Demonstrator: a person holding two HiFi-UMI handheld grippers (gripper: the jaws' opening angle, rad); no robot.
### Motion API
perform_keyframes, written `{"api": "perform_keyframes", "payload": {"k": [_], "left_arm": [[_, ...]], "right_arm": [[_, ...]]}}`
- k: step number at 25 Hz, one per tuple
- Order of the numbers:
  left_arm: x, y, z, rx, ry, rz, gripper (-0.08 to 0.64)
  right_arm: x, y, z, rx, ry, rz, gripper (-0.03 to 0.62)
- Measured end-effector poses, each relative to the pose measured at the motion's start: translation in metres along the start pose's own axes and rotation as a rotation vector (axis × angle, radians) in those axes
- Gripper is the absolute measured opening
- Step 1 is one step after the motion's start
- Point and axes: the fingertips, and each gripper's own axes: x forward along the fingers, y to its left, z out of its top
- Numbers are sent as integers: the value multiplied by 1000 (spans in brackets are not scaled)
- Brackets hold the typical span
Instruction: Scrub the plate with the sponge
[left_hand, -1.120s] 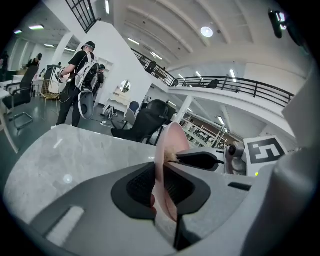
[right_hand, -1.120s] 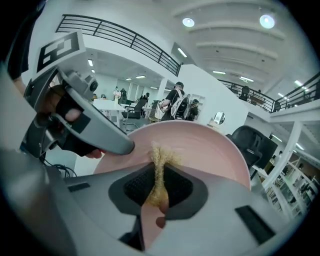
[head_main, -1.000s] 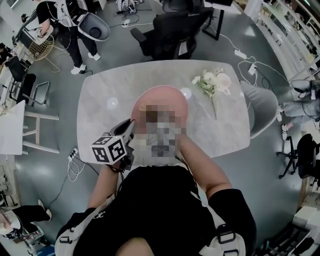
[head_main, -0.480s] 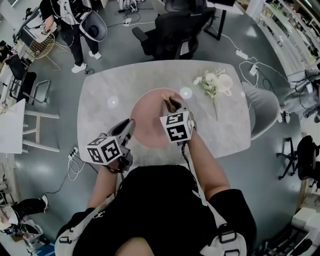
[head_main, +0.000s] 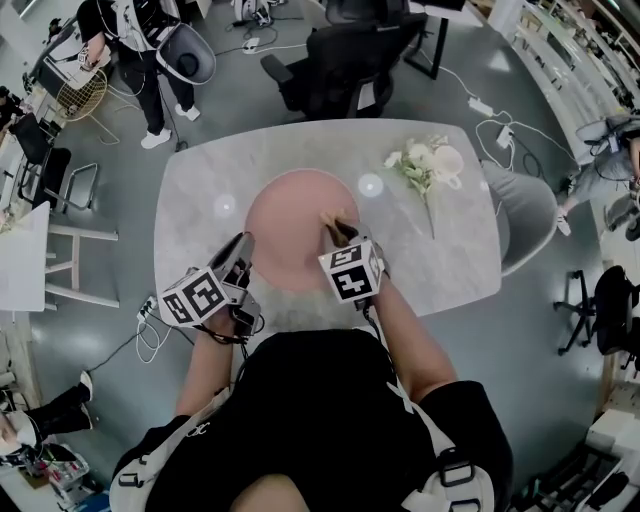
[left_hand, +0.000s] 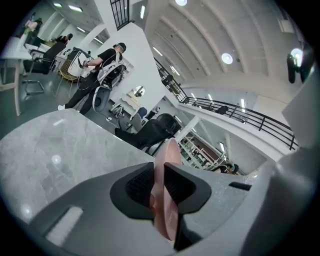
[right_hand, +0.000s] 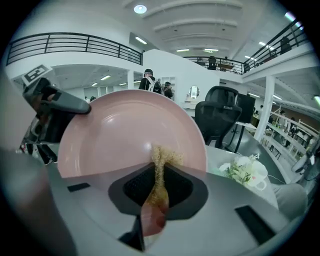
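The pink plate (head_main: 290, 225) sits over the middle of the counter (head_main: 200, 240), with its near-left rim pinched edge-on in the left claw (head_main: 240, 255), whose jaws are clamped on it. A tan sponge (head_main: 338, 228) presses against the plate's right side, squeezed thin between the closed jaws of the right claw (head_main: 345, 238). White flowers (head_main: 425, 165) lie on the counter's far right, well apart from the plate. A black chair (head_main: 345, 65) stands beyond the far edge.
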Motion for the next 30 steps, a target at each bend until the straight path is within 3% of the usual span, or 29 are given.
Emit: {"api": "perform_keyframes", "payload": {"k": [7, 13, 21, 24, 30], "left_arm": [[4, -10, 2, -28, -3, -35, 63], [7, -16, -9, 10, 23, -40, 64], [4, -34, -12, 68, 41, -127, 64], [1, -37, -15, 93, 47, -146, 64], [-6, -35, -9, 13, 27, -172, 64]], "right_arm": [[-8, 55, -4, -81, 4, 118, 55], [-16, 95, 17, -129, -57, 222, 55], [-15, 77, 52, -45, -114, 206, 55], [-19, 61, 64, -30, -127, 163, 55], [-22, 26, 76, 39, -121, 77, 55]]}}
